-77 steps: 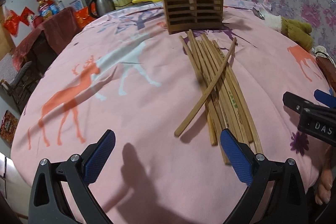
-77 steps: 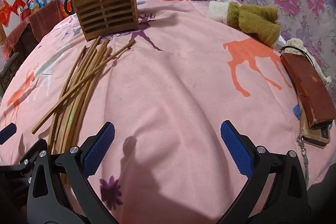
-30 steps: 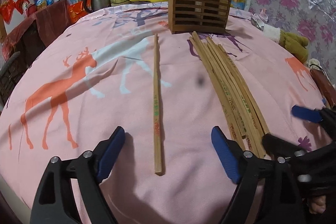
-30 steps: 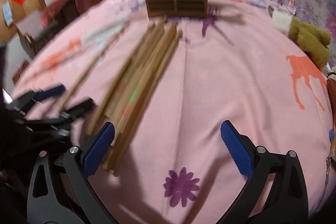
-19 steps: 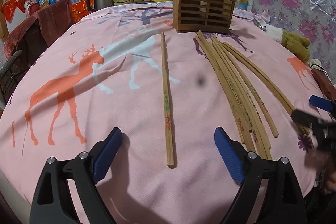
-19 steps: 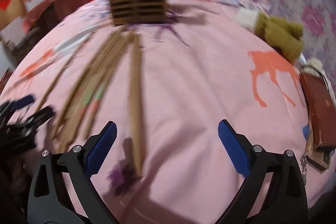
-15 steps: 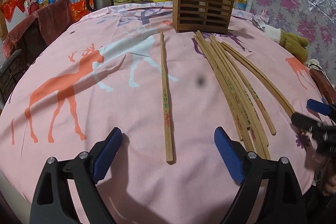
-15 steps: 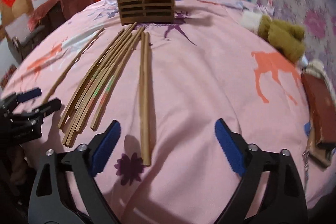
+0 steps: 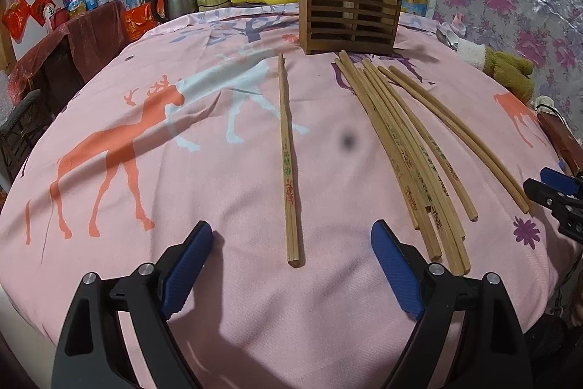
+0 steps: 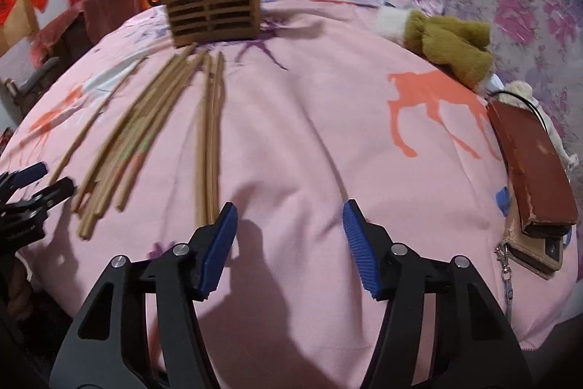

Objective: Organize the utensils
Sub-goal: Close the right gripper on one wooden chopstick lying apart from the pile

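One wooden chopstick (image 9: 286, 166) lies alone on the pink cloth, its near end between the wide-open blue pads of my left gripper (image 9: 291, 276), untouched. A bundle of several chopsticks (image 9: 404, 148) fans out to its right. The slatted wooden holder (image 9: 349, 19) stands upright at the far end. In the right wrist view, a pair of chopsticks (image 10: 211, 133) lies just left of my right gripper (image 10: 289, 243), whose jaws are closing with nothing between them. The bundle (image 10: 131, 133) and the holder (image 10: 215, 6) lie further left and behind.
A brown stuffed toy (image 10: 452, 42) and a red-brown case (image 10: 528, 163) on a phone lie at the right of the table. Kitchen pots and bottles crowd the counter behind the holder. The table edge runs close below both grippers.
The right gripper has swung to the right of the bundle and narrowed its jaws. Two chopsticks now lie apart from the bundle. The left gripper has stayed put.
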A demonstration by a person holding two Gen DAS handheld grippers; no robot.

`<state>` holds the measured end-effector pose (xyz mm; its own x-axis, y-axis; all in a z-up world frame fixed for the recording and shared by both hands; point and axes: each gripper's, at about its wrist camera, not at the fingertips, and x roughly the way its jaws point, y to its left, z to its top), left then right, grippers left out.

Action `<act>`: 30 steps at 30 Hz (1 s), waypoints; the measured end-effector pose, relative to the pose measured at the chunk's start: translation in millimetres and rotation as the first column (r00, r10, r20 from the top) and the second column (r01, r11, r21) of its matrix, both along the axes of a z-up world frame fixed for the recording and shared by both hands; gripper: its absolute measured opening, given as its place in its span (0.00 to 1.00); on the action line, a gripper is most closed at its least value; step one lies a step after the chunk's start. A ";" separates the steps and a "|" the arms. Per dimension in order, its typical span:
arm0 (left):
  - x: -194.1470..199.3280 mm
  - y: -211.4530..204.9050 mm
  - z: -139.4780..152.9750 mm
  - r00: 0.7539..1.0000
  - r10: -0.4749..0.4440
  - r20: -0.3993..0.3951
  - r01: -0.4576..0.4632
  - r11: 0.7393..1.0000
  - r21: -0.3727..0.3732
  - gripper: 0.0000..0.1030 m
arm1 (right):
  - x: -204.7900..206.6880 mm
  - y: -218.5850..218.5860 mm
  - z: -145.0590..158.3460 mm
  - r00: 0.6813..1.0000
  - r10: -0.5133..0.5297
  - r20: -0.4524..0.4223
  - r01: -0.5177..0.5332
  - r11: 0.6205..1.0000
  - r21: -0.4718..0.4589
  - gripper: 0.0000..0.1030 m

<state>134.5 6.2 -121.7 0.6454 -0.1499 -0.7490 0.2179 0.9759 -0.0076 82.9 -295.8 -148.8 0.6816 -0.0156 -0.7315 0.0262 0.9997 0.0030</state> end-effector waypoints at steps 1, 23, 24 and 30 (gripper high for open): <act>-0.1 -0.1 -0.1 1.000 0.001 0.000 -0.001 1.000 0.000 0.85 | -1.7 2.6 3.6 1.000 0.010 0.018 -0.010 1.000 -0.010 0.57; 11.6 6.9 4.4 1.000 -0.019 -0.012 0.018 0.997 -0.081 0.07 | -3.9 14.2 -0.5 0.981 0.190 -0.038 -0.183 0.973 0.140 0.34; 11.4 6.6 4.2 1.000 -0.019 -0.010 0.018 0.997 -0.077 0.07 | -3.8 11.9 -1.9 0.984 0.175 -0.045 -0.168 0.978 0.123 0.33; 10.6 7.8 4.2 1.000 -0.021 -0.005 0.021 0.997 -0.079 0.07 | -8.5 17.8 -6.0 0.979 0.196 -0.052 -0.193 0.979 0.070 0.10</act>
<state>145.1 14.0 -117.5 0.6374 -0.2222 -0.7378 0.2382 0.9674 -0.0855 74.4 -278.0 -154.8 0.6229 0.1614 -0.7655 -0.1666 0.9834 0.0718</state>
